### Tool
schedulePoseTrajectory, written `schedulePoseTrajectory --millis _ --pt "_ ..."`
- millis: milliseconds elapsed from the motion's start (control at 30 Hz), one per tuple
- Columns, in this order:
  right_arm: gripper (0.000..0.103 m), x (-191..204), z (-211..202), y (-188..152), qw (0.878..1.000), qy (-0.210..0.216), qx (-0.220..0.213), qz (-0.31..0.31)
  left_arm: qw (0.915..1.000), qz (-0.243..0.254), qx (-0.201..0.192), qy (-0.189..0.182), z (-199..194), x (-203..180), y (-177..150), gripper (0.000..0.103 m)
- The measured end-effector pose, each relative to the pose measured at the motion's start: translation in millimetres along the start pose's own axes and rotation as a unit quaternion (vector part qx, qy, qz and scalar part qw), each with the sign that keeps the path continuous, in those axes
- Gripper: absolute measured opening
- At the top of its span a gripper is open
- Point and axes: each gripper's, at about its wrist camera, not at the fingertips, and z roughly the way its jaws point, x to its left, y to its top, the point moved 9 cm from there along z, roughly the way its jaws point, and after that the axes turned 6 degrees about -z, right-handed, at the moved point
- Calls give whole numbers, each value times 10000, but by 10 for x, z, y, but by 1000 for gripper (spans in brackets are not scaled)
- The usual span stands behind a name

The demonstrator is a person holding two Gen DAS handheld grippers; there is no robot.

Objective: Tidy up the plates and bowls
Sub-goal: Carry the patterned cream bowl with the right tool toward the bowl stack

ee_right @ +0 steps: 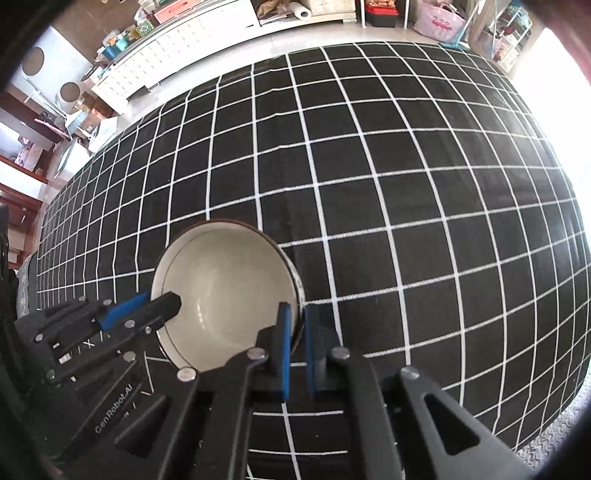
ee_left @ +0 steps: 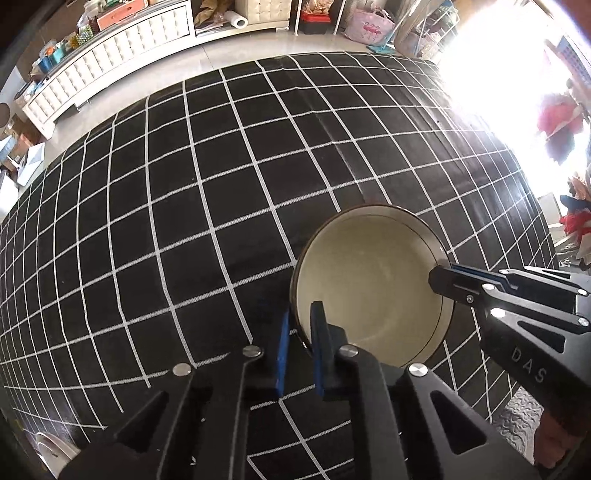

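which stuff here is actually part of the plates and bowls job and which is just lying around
Part of the job:
- cream bowl
- left claw, shut on its rim
- right claw, shut on the opposite rim

Lying about:
- paper towel roll
- pink bag
- red box

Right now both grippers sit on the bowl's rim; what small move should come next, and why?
Probably a slow, level lift with both hands. The left gripper and right gripper are each shut on opposite sides of the bowl, which rests empty on the checked tablecloth, so raising it evenly should avoid tilting.

Bare checked tablecloth (ee_right: 406, 184) beyond bowl (ee_right: 225, 291)
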Motion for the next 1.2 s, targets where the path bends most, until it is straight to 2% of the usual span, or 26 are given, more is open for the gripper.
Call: schedulePoseTrajectory --millis 300,667,933,1200 --pt "9 121 -184 -236 9999 93 7 114 9999 -72 -28 -137 -94 -84 -239 9" --pt "9 667 -742 -371 9992 47 -338 -193 9988 -164 -428 -160 -807 31 -564 9" --pt "9 1274 -951 -508 9967 192 -522 -593 9961 -455 -759 -24 -1433 542 -908 9" --pt "9 1810 -819 -692 9938 325 -424 -979 9939 -772 -768 159 -1598 1083 -1364 9"
